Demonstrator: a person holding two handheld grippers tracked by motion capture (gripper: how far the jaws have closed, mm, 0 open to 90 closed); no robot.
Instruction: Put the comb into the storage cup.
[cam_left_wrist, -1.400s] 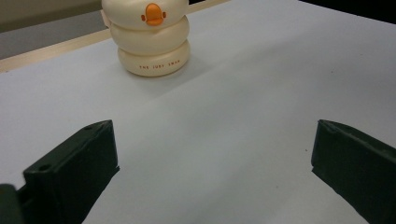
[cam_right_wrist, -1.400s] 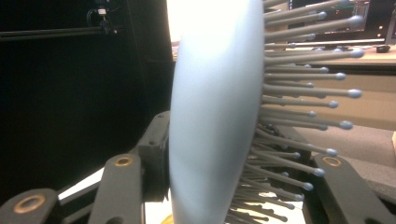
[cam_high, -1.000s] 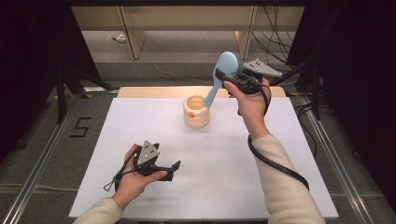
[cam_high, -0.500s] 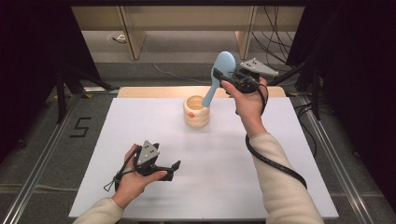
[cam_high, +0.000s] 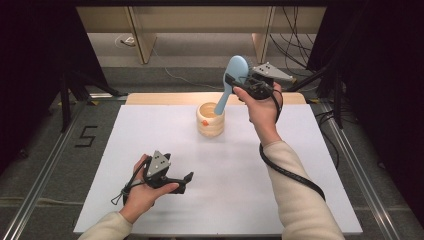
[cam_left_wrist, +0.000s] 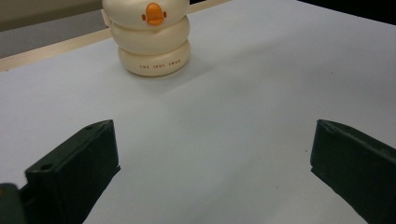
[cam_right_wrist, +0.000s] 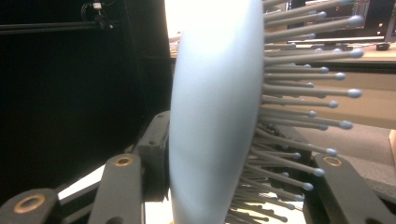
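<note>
- Already the brush (cam_high: 231, 80) is off the worktop (cam_high: 300, 165), tilted, head up, its handle tip dipping into the mouth of the cup (cam_high: 210, 119); it reads as going into or coming out of the cup, and I cannot tell which.
- Its head fills the right gripper view, bristles (cam_right_wrist: 303, 102) to the right, with the right gripper (cam_high: 239, 85) clamped tight on it, jaws pressed on either side.
- The cup, a cream ringed holder with an orange beak, stands upright toward twelve o'clock on the worktop.
- What is left, in my judgement: seating the brush, or lifting it clear, then letting go.
- The left gripper (cam_high: 186, 181) rests at seven o'clock, jaws wide apart and empty, well apart from the cup.
</note>
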